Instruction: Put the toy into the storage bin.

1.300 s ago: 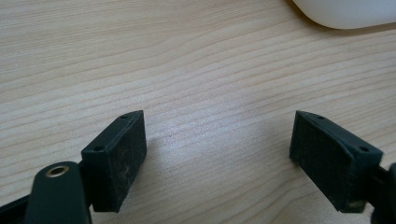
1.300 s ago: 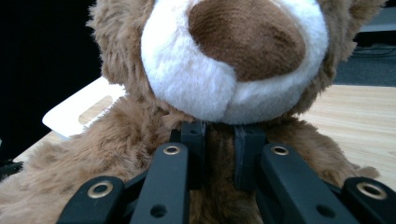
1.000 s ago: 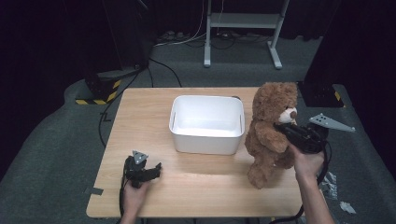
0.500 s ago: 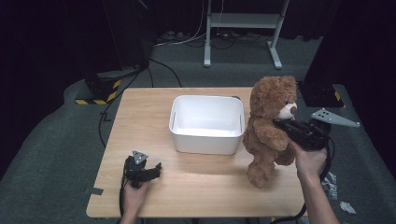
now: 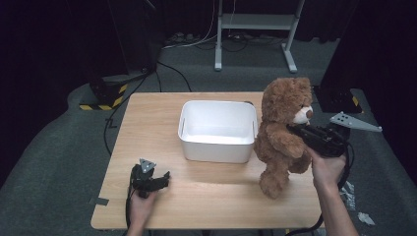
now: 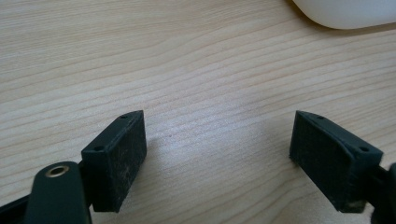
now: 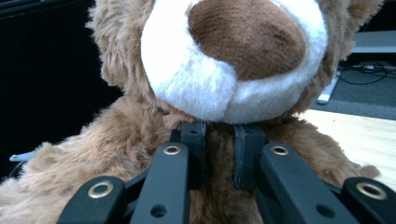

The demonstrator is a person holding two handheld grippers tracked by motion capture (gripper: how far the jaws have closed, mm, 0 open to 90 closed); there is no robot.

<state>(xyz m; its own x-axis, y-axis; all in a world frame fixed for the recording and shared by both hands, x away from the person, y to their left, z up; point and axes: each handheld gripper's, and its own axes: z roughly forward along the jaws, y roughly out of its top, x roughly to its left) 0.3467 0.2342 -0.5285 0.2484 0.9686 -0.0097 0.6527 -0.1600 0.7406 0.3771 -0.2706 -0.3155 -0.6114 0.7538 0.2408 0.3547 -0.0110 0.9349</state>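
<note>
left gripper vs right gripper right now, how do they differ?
Jaws: the left gripper stands wide open with bare table between its jaws; the right gripper is pinched shut on the teddy bear just under its muzzle.
Place: the left gripper sits low on the near left of the table; the right gripper is held up at the right edge, beside the white bin.
Shared: both are black two-jaw grippers, each held in one hand.

Brown teddy bear [image 5: 282,135] upright (white muzzle); beside tub [image 5: 216,147]

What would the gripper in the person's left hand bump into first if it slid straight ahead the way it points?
Probably the white tub: the left gripper aims across bare table toward it.
</note>
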